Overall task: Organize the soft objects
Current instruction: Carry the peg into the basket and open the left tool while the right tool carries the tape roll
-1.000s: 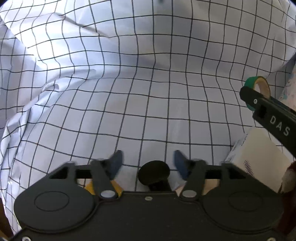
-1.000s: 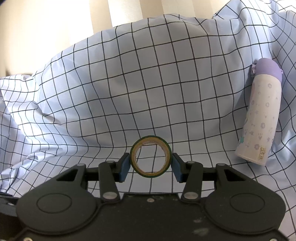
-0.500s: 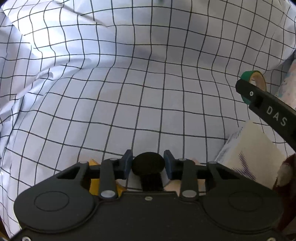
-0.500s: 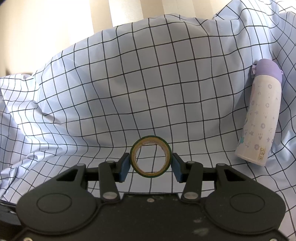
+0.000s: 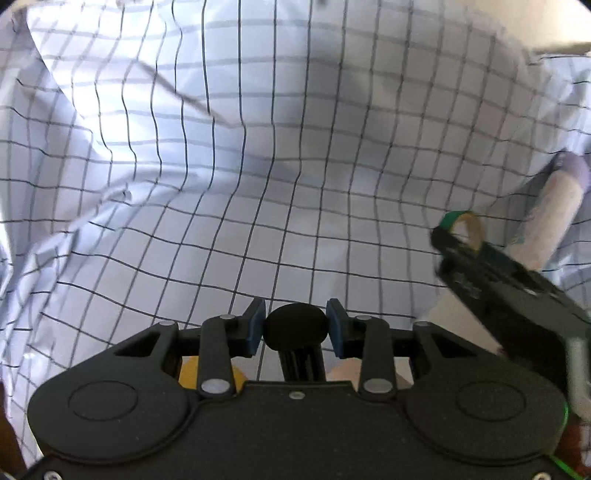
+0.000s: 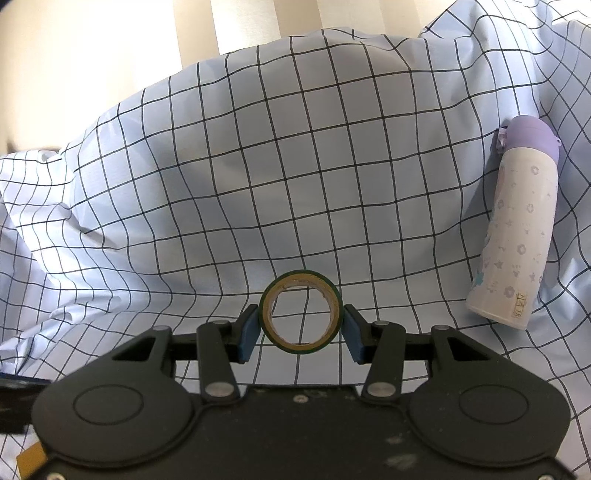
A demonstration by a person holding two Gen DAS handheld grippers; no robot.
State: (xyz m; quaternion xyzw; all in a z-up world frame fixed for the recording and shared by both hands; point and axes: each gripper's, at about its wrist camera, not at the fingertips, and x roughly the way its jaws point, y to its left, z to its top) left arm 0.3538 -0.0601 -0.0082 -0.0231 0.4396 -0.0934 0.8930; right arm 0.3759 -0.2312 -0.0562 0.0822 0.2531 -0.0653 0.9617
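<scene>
Fingers [image 5: 257,329] newly clamping round black knob [image 5: 296,326]

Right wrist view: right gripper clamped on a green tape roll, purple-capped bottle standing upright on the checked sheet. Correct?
Not quite. In the right wrist view the bottle lies on its side on the checked sheet, not upright. The rest holds: the right gripper is clamped on the green tape roll.

White bottle [image 6: 515,236] with lilac cap, lying on the checked sheet [image 6: 258,177]; striped curtain [image 6: 207,29] behind.
</scene>
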